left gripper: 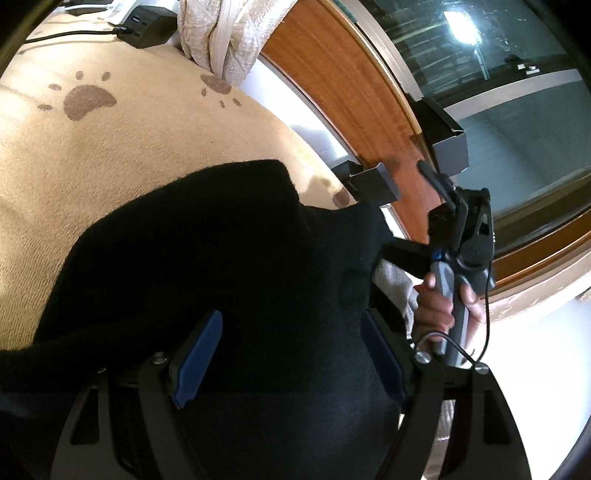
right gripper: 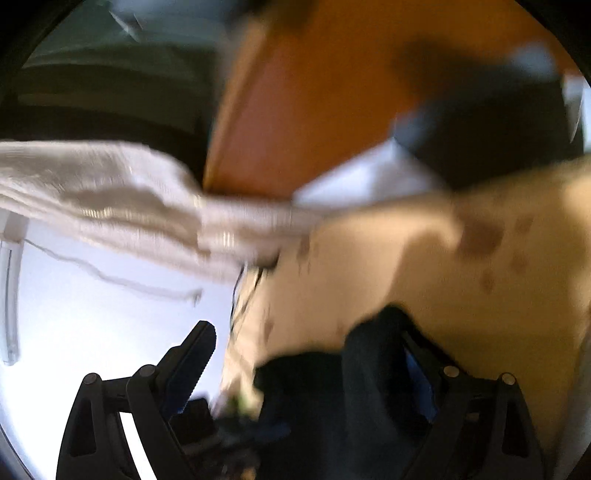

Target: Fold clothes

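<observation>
While the black garment point(left gripper: 207, 251) lies bunched on the paw-print blanket point(left gripper: 110, 155), the left gripper point(left gripper: 291, 354) stands released astride it, likely to seat the fold. The right gripper point(right gripper: 306, 362) is blurred: cannot tell its state.

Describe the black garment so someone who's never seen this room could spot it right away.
Find the beige blanket printed with brown paw marks. The black garment lies bunched on it, between the left gripper fingers. It is the only dark, plain cloth; the quilted bundle beyond is cream.
</observation>
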`<state>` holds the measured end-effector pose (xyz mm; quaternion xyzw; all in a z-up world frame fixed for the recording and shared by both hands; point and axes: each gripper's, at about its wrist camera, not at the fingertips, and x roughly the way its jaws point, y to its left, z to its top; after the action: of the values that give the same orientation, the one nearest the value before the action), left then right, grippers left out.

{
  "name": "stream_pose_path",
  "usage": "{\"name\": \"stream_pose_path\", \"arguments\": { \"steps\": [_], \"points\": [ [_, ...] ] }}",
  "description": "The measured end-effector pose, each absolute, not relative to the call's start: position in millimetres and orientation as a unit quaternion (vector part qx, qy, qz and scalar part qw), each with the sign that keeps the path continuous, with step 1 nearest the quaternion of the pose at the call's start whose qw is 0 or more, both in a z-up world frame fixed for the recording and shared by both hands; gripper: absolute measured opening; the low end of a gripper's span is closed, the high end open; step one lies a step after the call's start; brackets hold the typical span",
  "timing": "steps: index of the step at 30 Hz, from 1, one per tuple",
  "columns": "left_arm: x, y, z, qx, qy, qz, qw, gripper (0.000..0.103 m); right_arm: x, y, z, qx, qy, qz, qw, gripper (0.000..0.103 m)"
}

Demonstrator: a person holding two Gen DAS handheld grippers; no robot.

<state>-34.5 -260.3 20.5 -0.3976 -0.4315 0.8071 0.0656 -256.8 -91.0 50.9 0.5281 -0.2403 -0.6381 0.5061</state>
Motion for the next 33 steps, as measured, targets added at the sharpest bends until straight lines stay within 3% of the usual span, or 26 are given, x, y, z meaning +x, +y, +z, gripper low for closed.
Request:
{"name": "stream_pose_path", "arguments": {
  "steps": [4,6,11,20,21,23,25,26,33],
  "points": [
    [-34.7,-257.9,22.0,-0.397,-0.430,0.809,0.065,0.081,-264.8,-67.3,67.1,0.462,-0.316,-0.639,0.528,0.094],
    [-34.6,-257.5,22.5,-0.396,-0.430,0.808,0.065,0.081,-263.3,-65.4,72.0,0.460,-0.318,-0.623,0.548,0.094],
    [-33.2,-257.5,25.3,-0.397,-0.439,0.803,0.069,0.081,-258.7,-65.8,69.1,0.517,-0.198,-0.671,0.493,0.094],
    [-27.5,-267.9,36.8,-0.377,-0.436,0.815,0.059,0.081,-256.6,-92.2,30.4,0.573,-0.147,-0.664,0.457,0.094],
    [-28.4,-268.2,34.4,-0.380,-0.437,0.813,0.058,0.081,-255.2,-98.2,27.2,0.579,-0.131,-0.669,0.446,0.090],
    [-29.8,-267.5,32.0,-0.384,-0.435,0.812,0.057,0.081,-248.4,-103.2,27.4,0.572,-0.097,-0.682,0.447,0.043],
    [-30.7,-267.3,30.5,-0.387,-0.433,0.812,0.056,0.081,-241.6,-108.2,27.6,0.563,-0.063,-0.693,0.446,0.029],
    [-30.7,-267.7,30.4,-0.387,-0.433,0.812,0.056,0.081,-238.2,-110.7,27.8,0.558,-0.046,-0.698,0.446,0.024],
    [-30.1,-274.0,28.8,-0.384,-0.443,0.808,0.058,0.081,-205.0,-97.5,69.5,0.467,-0.028,-0.712,0.524,0.023]
  ]
}}
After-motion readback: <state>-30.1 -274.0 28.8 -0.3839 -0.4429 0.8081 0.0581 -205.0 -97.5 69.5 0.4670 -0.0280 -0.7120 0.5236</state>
